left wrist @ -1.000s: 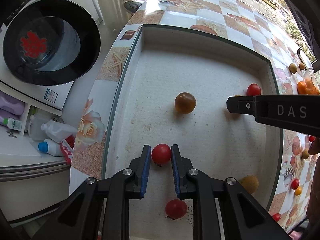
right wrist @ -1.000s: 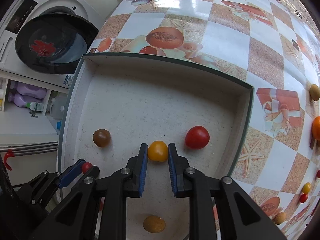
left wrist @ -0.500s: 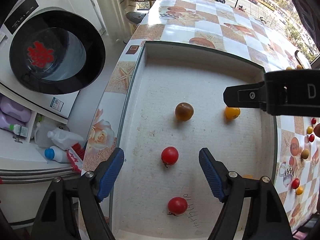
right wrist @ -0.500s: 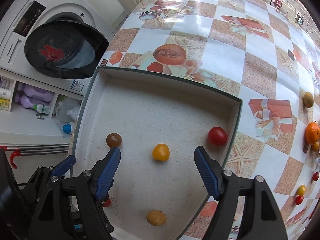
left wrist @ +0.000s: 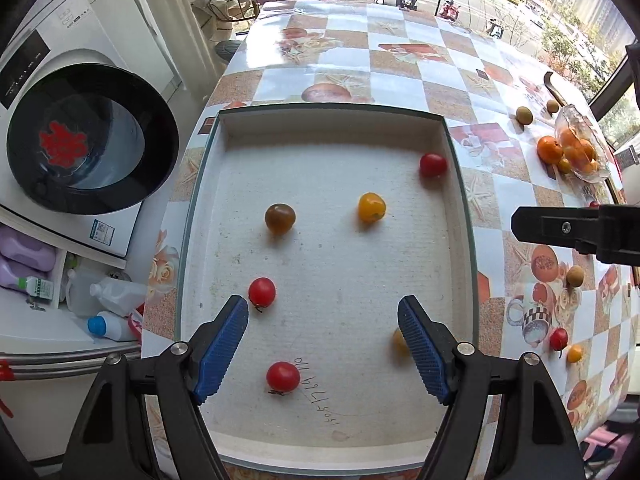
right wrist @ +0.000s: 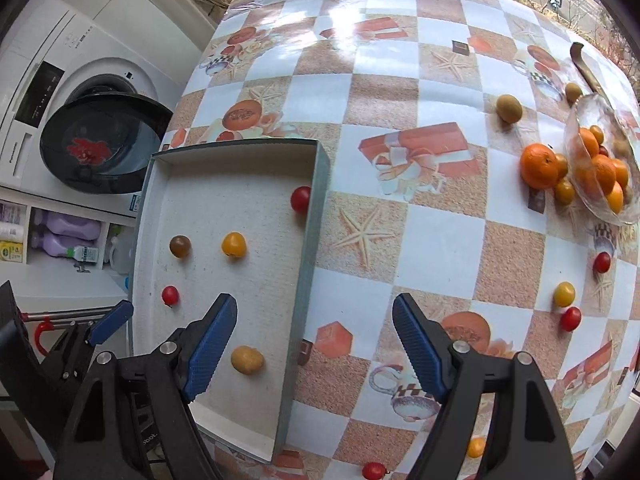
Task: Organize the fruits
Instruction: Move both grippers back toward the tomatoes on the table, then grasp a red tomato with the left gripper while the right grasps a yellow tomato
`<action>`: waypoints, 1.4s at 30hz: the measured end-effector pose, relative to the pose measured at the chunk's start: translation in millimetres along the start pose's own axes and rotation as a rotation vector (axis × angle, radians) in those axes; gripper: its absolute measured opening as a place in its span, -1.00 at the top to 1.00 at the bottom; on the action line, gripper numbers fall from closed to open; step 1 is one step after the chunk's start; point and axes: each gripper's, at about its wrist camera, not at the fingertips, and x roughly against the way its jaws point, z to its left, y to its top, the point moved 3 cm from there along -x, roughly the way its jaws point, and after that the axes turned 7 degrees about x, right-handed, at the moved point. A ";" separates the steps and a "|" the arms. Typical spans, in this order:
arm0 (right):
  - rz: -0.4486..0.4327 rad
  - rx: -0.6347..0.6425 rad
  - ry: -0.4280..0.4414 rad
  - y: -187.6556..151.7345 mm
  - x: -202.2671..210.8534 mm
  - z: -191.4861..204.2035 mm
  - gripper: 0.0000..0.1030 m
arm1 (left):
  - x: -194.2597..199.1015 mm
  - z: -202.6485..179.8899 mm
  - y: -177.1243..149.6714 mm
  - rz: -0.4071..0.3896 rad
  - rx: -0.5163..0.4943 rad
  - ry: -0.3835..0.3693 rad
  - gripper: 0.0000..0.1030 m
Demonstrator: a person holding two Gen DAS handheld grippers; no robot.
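- Six small fruits lay in the tray, none touching another: a brown tomato and a yellow tomato mid-frame, a red one hard by the right wall, two more reds at lower left, and a pale yellow fruit half hidden behind a finger.
- The left gripper hung over the near end of that tray, jaws spread wide, nothing between them!
- The right gripper was just as wide and just as empty, straddling the tray's right wall in its own view.
- Here's the relation that counted: the loose fruit still to sort lay to the right of the right gripper, out on the checked table — a red, a yellow and another red at the right edge of the frame.
- More sat low in that frame: a red and a yellow.
- The right hand looked clearly the nearer one for those; the left was well apart from them.
- At upper right a glass bowl held oranges, with a big orange just beside it and a brownish fruit farther up.
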 end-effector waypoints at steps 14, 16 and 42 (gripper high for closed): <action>0.083 -0.233 -0.120 -126.8 23.0 -125.0 -0.61 | 33.9 -107.7 -45.9 0.007 -0.229 -0.112 -0.52; 0.096 -0.227 -0.130 -137.7 23.2 -130.6 -0.61 | 34.8 -119.7 -59.1 0.024 -0.258 -0.125 -0.52; 0.169 -0.090 -0.127 -152.4 -23.2 -100.9 -0.09 | -23.6 -164.7 -130.9 0.191 -0.288 -0.098 -0.52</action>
